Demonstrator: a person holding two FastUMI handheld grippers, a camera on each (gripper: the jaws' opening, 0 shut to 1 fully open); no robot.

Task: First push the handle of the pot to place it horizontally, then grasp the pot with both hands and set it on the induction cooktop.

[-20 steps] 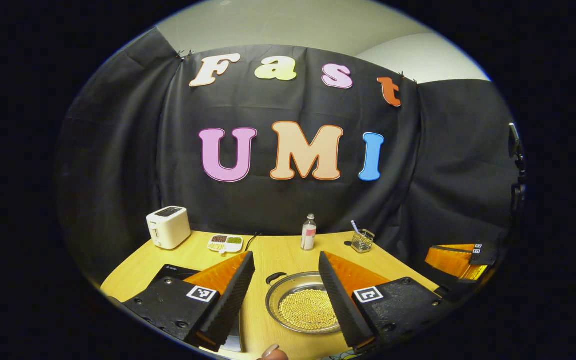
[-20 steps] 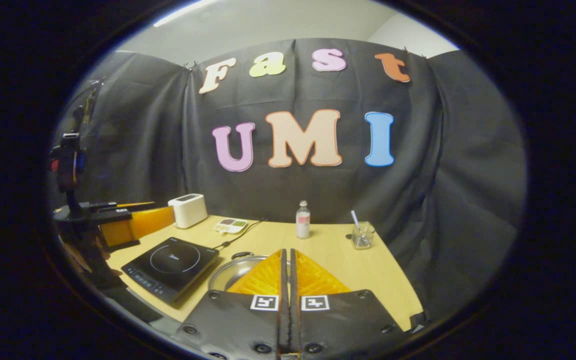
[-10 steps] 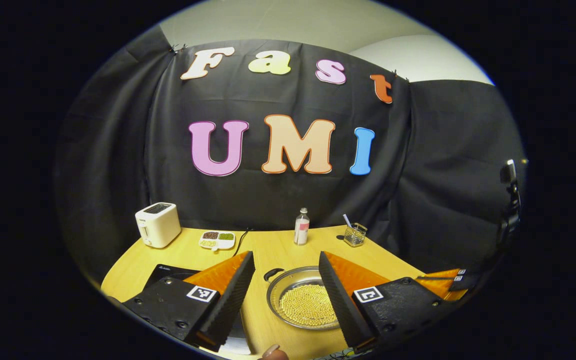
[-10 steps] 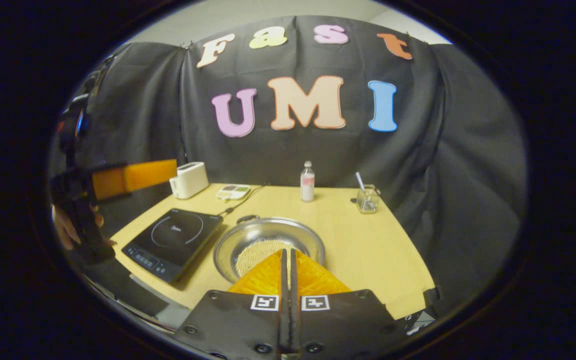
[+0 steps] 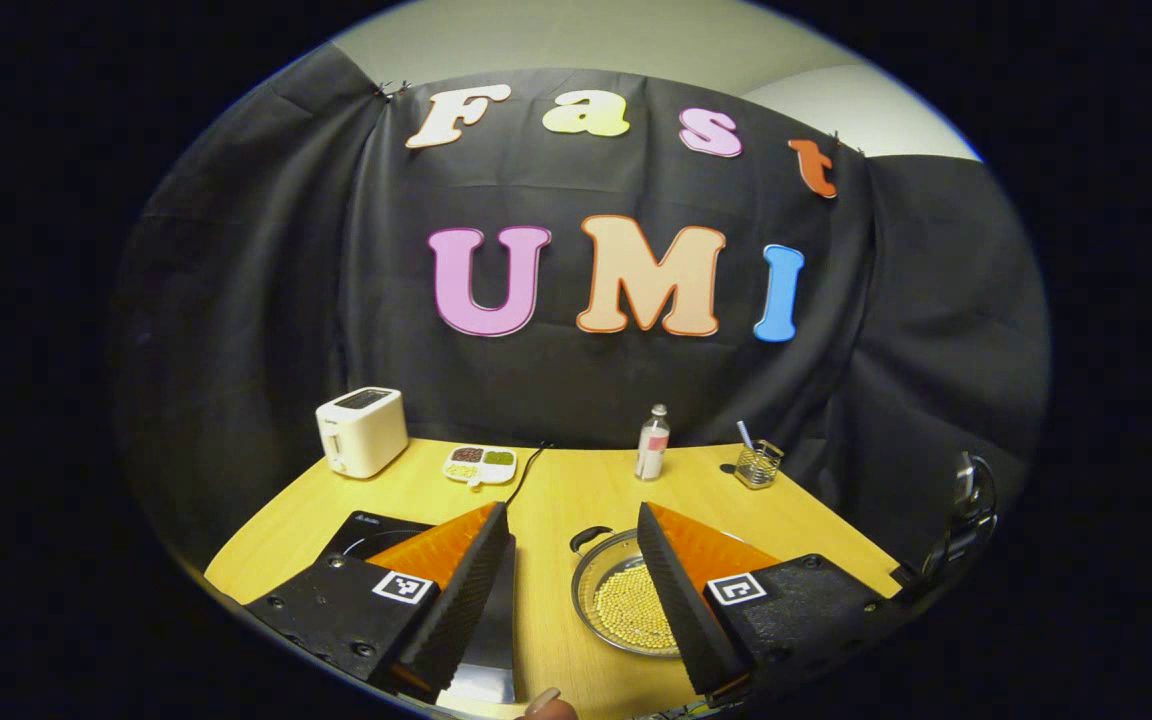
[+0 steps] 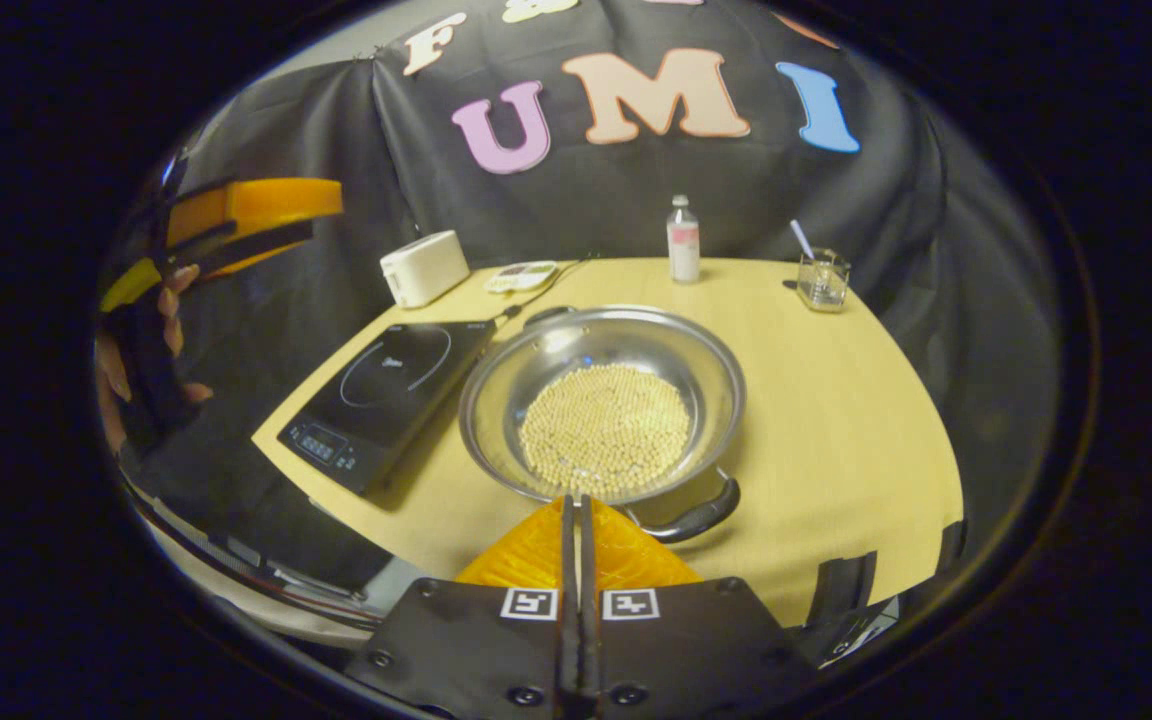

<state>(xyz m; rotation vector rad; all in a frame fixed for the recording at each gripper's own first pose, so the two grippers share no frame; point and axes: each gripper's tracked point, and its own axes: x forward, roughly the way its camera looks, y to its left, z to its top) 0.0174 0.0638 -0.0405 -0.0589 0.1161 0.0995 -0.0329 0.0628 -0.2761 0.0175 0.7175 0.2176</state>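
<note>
Currently, near to far:
Right gripper (image 6: 577, 510): its fingers are pressed together with nothing between them, the tips poised just before the pot's near handle (image 6: 698, 517).
Left gripper (image 5: 569, 540): its fingers are spread wide and nothing is held; in the right gripper view it is seen raised off to the left, gripped by a hand (image 6: 141, 345).
Pot (image 6: 604, 402): a shallow steel pan is set on the wooden table (image 6: 836, 400), just right of the induction cooktop (image 6: 386, 395), with pale beans (image 6: 606, 430) spread over its bottom.
Handling: it is judged stiff, smooth and fairly light, though the loose beans would be shifted by any tilt.
Hold: the two loop handles, near and far (image 6: 548, 315), are judged the surest places to be gripped, the pot kept level.
</note>
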